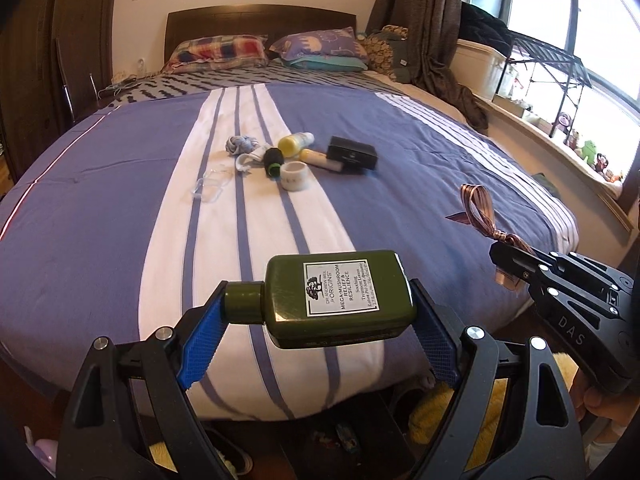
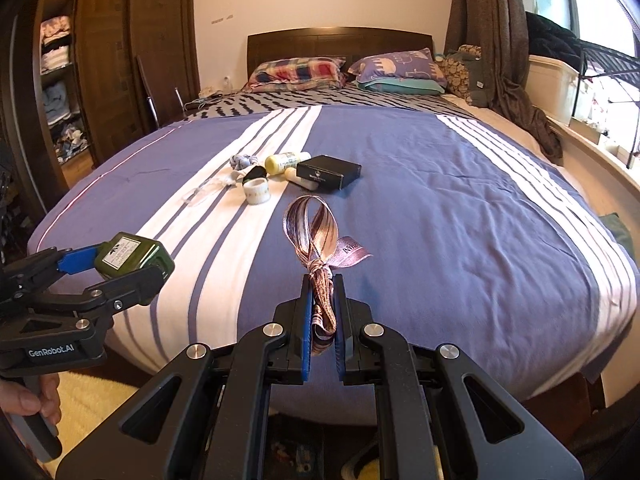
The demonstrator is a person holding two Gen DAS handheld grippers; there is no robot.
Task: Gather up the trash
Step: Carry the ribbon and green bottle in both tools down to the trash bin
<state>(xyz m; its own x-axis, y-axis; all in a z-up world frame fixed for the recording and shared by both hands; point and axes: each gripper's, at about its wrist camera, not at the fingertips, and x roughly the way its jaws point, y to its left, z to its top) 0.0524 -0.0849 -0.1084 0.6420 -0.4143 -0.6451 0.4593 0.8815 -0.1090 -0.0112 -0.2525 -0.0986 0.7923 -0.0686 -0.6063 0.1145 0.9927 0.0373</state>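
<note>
My left gripper is shut on a dark green lotion bottle, held sideways above the foot of the bed; it also shows in the right wrist view. My right gripper is shut on a pink striped ribbon, its loops sticking up past the fingertips; the ribbon also shows in the left wrist view. Mid-bed lies a pile of items: a black box, a yellow bottle, a white jar, a black tube, a clear plastic case and crumpled cloth.
The bed has a purple and white striped cover, pillows and a dark headboard. A wardrobe stands left. A windowsill with a rack and small figures runs along the right. Yellow rug and shoes lie on the floor below.
</note>
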